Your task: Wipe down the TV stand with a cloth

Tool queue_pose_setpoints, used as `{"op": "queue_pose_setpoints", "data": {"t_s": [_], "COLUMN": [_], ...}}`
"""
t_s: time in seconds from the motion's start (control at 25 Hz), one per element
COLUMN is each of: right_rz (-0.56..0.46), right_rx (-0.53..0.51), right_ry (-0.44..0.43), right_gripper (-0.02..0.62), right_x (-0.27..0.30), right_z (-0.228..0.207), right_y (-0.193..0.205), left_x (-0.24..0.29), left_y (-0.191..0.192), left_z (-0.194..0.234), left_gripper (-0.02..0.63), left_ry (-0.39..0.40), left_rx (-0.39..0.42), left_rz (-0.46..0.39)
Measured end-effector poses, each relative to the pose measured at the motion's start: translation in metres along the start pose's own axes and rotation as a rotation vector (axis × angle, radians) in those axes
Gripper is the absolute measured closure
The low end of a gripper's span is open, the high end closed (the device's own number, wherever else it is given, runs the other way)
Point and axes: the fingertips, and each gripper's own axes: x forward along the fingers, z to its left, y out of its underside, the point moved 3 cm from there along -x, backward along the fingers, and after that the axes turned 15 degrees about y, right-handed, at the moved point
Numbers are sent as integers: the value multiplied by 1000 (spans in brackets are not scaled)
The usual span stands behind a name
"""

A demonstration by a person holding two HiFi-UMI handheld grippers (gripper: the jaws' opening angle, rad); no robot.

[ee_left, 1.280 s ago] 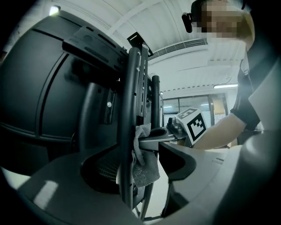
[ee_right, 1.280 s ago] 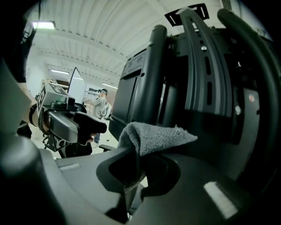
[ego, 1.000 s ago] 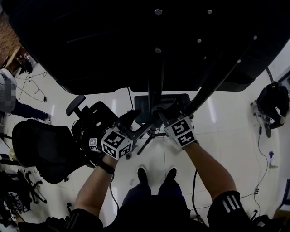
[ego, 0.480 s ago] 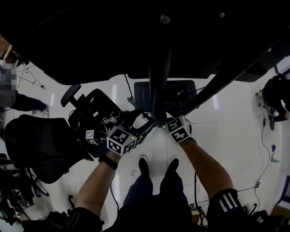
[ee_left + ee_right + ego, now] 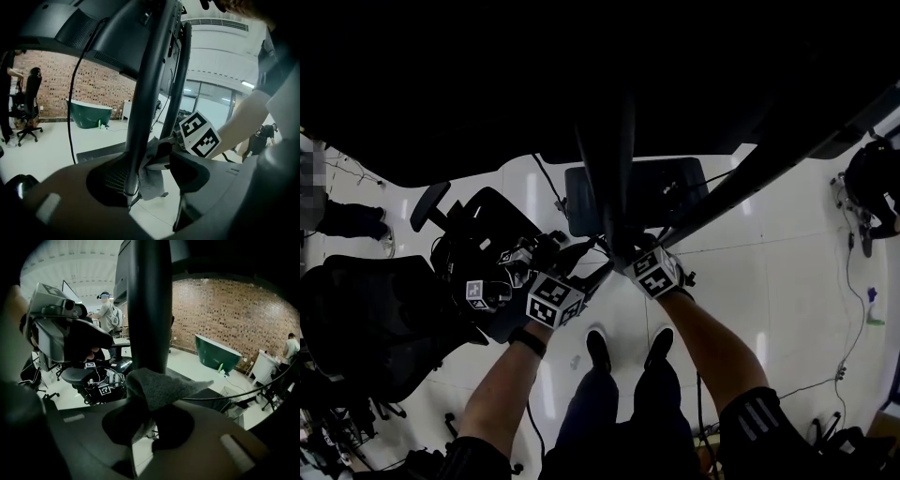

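Observation:
The TV stand's dark pole (image 5: 609, 178) runs down from the black screen to its base plate (image 5: 670, 187) on the white floor. My right gripper (image 5: 623, 258) is shut on a grey cloth (image 5: 159, 387), and the bunched cloth rests against the pole (image 5: 150, 310). My left gripper (image 5: 591, 269) comes in from the other side. Seen from the left gripper (image 5: 154, 192), the pole (image 5: 145, 93) stands against the left jaw. The cloth (image 5: 151, 180) and the right gripper's marker cube (image 5: 199, 136) sit just beyond. Floor shows between the left jaws, which stand open.
Black office chairs (image 5: 384, 319) and a second one loaded with gear (image 5: 487, 234) crowd the left. My own feet (image 5: 600, 352) stand just behind the grippers. Cables trail over the floor. A person (image 5: 108, 315) stands at a desk. A green tub (image 5: 218, 355) sits by the brick wall.
Both grippers have slid down along the pole toward the base, the cloth still in the right one. The dark screen now fills more of the head view's top.

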Motion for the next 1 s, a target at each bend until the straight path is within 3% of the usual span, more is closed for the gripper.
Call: {"op": "queue_pose_setpoints", "data": {"t_s": [0.32,0.56,0.8,1.0], "right_rz": [88,99,-8,-178], "right_rx": [-16,14,106,172], "right_ry": [-17,-11,1,19], "right_gripper": [555,561,566,566], "right_x": [39,44,-9,-96], "right_z": [12,11,-1,-35], "right_y": [41,48,27,-24], "left_x": [22,23,16,9], "left_y": [40,54,28,-48], "left_z": [25,22,-14,-68], "left_gripper": [308,307,308,310], "left_ry": [-20,-14,30,88], "left_rx": [-57,-69,-31,111], "left_rz": [44,72,32,-54]}}
